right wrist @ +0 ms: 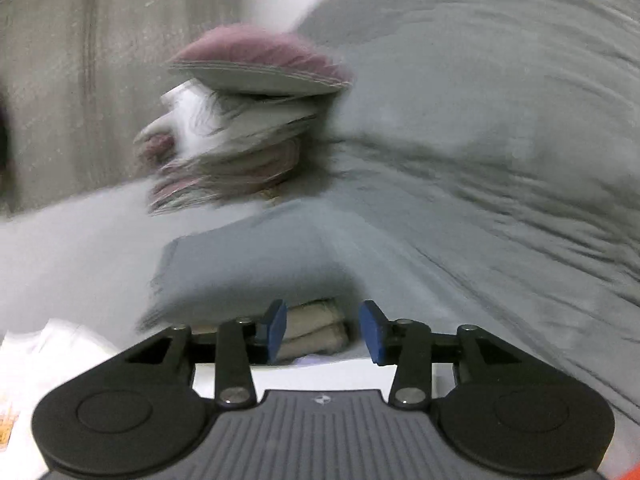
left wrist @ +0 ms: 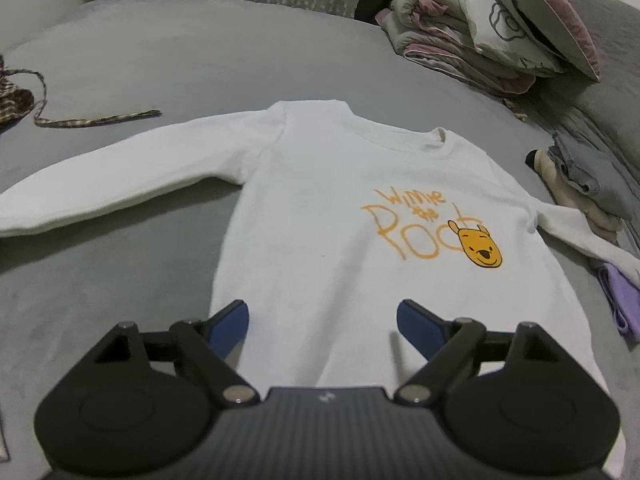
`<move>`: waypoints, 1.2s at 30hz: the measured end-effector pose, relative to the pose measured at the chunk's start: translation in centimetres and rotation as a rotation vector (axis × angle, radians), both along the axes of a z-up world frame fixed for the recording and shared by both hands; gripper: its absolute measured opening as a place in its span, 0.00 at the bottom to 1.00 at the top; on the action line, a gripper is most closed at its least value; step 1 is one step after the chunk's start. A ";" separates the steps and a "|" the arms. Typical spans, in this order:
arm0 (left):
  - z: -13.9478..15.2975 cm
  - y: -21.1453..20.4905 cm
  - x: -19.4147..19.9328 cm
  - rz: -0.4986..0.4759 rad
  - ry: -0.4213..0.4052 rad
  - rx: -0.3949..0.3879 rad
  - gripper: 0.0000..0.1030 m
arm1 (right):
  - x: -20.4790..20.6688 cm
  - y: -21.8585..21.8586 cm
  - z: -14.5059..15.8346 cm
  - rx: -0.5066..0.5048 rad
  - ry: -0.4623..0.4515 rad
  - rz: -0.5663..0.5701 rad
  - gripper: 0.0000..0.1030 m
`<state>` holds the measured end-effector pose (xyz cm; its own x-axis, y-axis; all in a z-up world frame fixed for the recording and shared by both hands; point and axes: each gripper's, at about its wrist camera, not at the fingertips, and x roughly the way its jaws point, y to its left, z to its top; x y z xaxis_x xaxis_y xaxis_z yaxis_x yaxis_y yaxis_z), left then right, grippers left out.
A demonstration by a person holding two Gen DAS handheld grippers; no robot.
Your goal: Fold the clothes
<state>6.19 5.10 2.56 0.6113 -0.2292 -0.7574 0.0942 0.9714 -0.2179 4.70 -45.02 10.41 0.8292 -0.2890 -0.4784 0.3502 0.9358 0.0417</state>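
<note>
While one white long-sleeved cotton shirt [left wrist: 320, 208] lies spread flat, front up, on the grey bed [left wrist: 140, 60], the left claw [left wrist: 322, 320] hangs released above the shirt's lower hem area, its two blue-padded fingers [left wrist: 230, 324] set wide apart with nothing between them. One orange "Winnie the Pooh" print with a single yellow bear face [left wrist: 480, 248] marks the chest. Two sleeves are visible: one stretched out to the left, one running to the right, its end passing over a lilac folded cloth [left wrist: 620, 300]. One leopard-patterned strap [left wrist: 96, 120] lies on the bed well apart from the shirt, at far left. One stack of folded patterned quilts in grey and mauve [left wrist: 460, 32], topped by one mauve-backed pillow [left wrist: 556, 16], sits at the far right corner. Near the right sleeve lies one small pile of folded garments, grey-blue over beige [left wrist: 580, 176].

Seen from the right wrist, strongly blurred, the right claw [right wrist: 323, 330] stands partly open, gripping nothing; its two blue pads [right wrist: 276, 328] frame the beige folded cloth [right wrist: 316, 332] beyond them. White fabric shows beneath this claw; contact cannot be told.
</note>
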 end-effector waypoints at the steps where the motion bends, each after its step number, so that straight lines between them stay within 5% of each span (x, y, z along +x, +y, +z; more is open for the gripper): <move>1: -0.1 -0.3 0.0 -0.006 -0.004 0.015 0.85 | 0.7 1.0 -0.5 0.004 0.023 0.052 0.41; 7: -0.5 -1.0 0.0 -0.032 -0.025 0.065 0.87 | 5.0 6.6 -2.1 0.009 0.090 0.262 0.40; 15: -0.5 -0.1 0.6 -0.040 -0.023 0.023 0.87 | 13.5 15.7 -3.3 -0.080 0.114 0.491 0.40; 19: -0.4 0.4 1.1 -0.031 -0.017 0.002 0.87 | 20.1 17.6 -5.5 -0.057 0.222 0.532 0.40; 25: -0.7 0.3 1.6 -0.062 -0.021 0.015 0.87 | 23.0 18.9 -7.8 -0.065 0.276 0.621 0.39; 29: -0.7 0.2 1.4 -0.084 -0.030 0.032 0.87 | 23.0 19.6 -8.2 -0.116 0.296 0.660 0.08; 33: -0.6 0.1 1.2 -0.082 -0.026 0.029 0.87 | 22.3 20.1 -6.0 -0.193 0.191 0.642 0.06; 36: -0.8 -0.1 1.1 -0.095 -0.035 0.052 0.87 | 22.6 21.3 -7.1 -0.283 0.219 0.656 0.06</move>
<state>7.31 5.00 1.73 0.6152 -0.2485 -0.7481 0.1930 0.9676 -0.1627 27.34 -23.69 3.36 0.7681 0.0953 -0.6332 -0.3109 0.9200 -0.2386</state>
